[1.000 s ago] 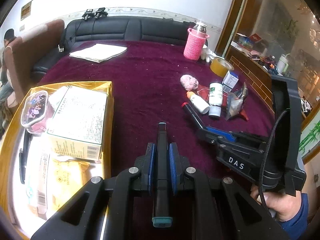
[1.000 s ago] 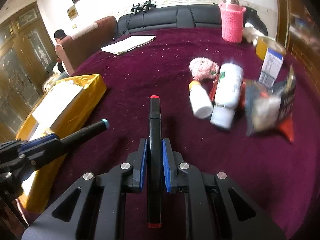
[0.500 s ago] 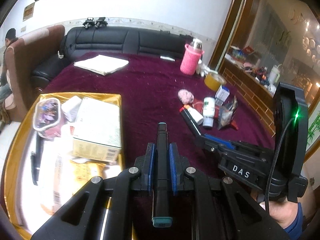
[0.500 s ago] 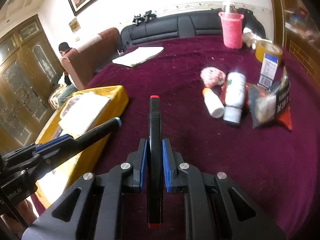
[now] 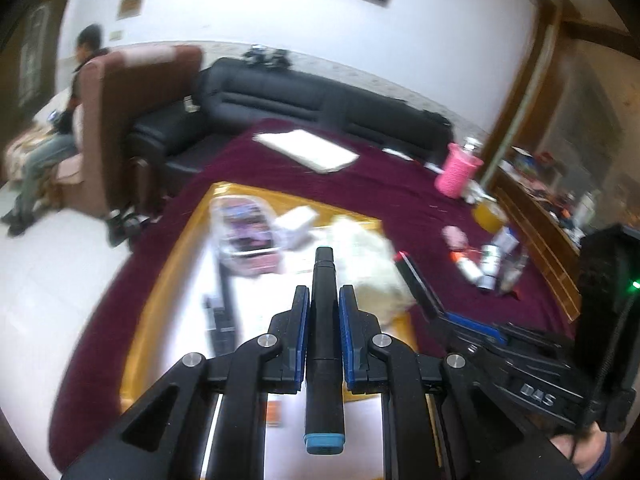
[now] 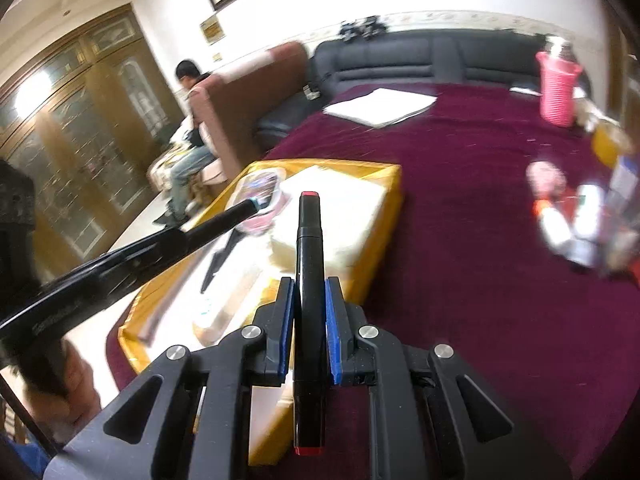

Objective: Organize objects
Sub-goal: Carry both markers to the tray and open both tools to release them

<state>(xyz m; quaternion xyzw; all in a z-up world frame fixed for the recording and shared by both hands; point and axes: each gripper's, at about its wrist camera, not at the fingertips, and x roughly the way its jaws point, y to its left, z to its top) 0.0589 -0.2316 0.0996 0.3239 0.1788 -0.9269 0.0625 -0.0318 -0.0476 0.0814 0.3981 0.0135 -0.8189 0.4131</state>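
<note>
Shift since earlier frames: both tongs have swung away from the clutter of bottles toward the gold box, which now lies straight ahead of them.
Left tongs [image 5: 324, 316]: clamped on a black marker with a blue cap [image 5: 323, 344], tip pointing over the box interior.
Right tongs [image 6: 310, 312]: clamped on a black marker with a red cap [image 6: 309, 280], tip above the near wall of the box.
Gold box [image 6: 390, 184]: sits open on the desk near its left edge; holds a white carton, a clear printed case and a dark pen, all blurred.
Desk [image 6: 460, 208]: covered in a maroon cloth [image 5: 384, 196]; white papers [image 6: 380, 106] at the far side, a pink knitted holder [image 6: 556, 88] far right.
Remaining objects: small bottles and packets [image 5: 484, 264] grouped on the cloth, well apart from the box.
Room: black sofa [image 5: 320, 100] along the far wall, brown armchair, framed picture above.
Left view only: green light on the right device body.
Right view only: wooden glazed doors [image 6: 72, 132] and a seated person [image 6: 188, 128] beside the armchair.
</note>
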